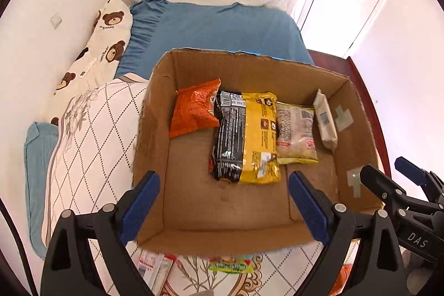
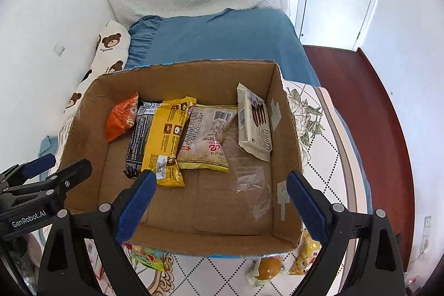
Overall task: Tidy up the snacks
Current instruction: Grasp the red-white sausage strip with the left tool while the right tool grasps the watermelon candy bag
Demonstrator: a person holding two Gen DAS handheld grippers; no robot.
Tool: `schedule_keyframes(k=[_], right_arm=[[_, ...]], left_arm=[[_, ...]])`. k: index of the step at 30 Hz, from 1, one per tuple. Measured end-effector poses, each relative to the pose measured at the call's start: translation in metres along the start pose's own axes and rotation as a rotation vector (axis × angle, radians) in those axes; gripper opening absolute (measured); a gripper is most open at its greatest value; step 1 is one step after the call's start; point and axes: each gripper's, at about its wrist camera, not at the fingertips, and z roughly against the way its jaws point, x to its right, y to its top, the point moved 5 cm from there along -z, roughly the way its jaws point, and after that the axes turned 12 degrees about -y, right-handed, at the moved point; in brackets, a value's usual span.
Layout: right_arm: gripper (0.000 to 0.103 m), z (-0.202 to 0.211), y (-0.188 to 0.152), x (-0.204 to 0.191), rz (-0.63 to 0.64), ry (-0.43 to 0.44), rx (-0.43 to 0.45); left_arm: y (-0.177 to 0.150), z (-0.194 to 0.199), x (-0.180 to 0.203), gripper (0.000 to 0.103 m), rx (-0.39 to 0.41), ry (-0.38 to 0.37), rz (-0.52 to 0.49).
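Standing side by side along the far wall of an open cardboard box (image 1: 155,113) on a bed, five snack packets (image 1: 260,135) are kept tidy, while left gripper (image 1: 224,201) and right gripper (image 2: 219,201), both wide and empty, are held above for loose snacks (image 2: 267,267) near its front

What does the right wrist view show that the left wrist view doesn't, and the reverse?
Only the right wrist view: a round golden-brown snack in clear wrap in front of the cardboard box, and a loose clear wrapper on the box floor. Only the left wrist view: a pale boxed item at the box's near left corner. Both: the orange bag, black pack, yellow pack, white wafer pack, and both grippers, left gripper and right gripper, open and empty.
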Motion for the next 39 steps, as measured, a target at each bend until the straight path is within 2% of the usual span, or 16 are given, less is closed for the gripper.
schedule_keyframes(k=[7, 14, 17, 21, 24, 28, 31, 35, 39], right_arm=[[0.097, 0.062, -0.025, 0.006, -0.007, 0.007, 0.116], [0.097, 0.112, -0.051, 0.015, -0.045, 0.03, 0.186], [0.097, 0.127, -0.06, 0.018, -0.077, 0.059, 0.187], [0.097, 0.127, -0.078, 0.022, -0.126, 0.093, 0.146], [0.097, 0.112, -0.097, 0.02, -0.148, 0.115, 0.08], [0.095, 0.072, -0.128, 0.002, -0.158, 0.174, -0.05], [0.068, 0.04, -0.148, -0.018, -0.14, 0.205, -0.137], [0.068, 0.0, -0.162, -0.054, -0.112, 0.218, -0.211], [0.068, -0.039, -0.165, -0.092, -0.061, 0.22, -0.264]], left_arm=[[-0.031, 0.051, 0.015, 0.095, 0.082, 0.006, -0.036], [-0.058, 0.099, 0.034, 0.095, 0.166, -0.001, -0.071], [-0.064, 0.116, 0.039, 0.095, 0.194, -0.006, -0.079], [-0.075, 0.126, 0.029, 0.095, 0.209, 0.035, -0.083], [-0.094, 0.115, 0.004, 0.095, 0.146, 0.08, -0.07], [-0.133, 0.082, -0.038, 0.095, 0.006, 0.145, -0.059], [-0.163, 0.051, -0.074, 0.095, -0.114, 0.195, -0.046], [-0.186, 0.011, -0.105, 0.095, -0.242, 0.209, -0.039], [-0.199, -0.036, -0.121, 0.095, -0.388, 0.206, -0.081]])
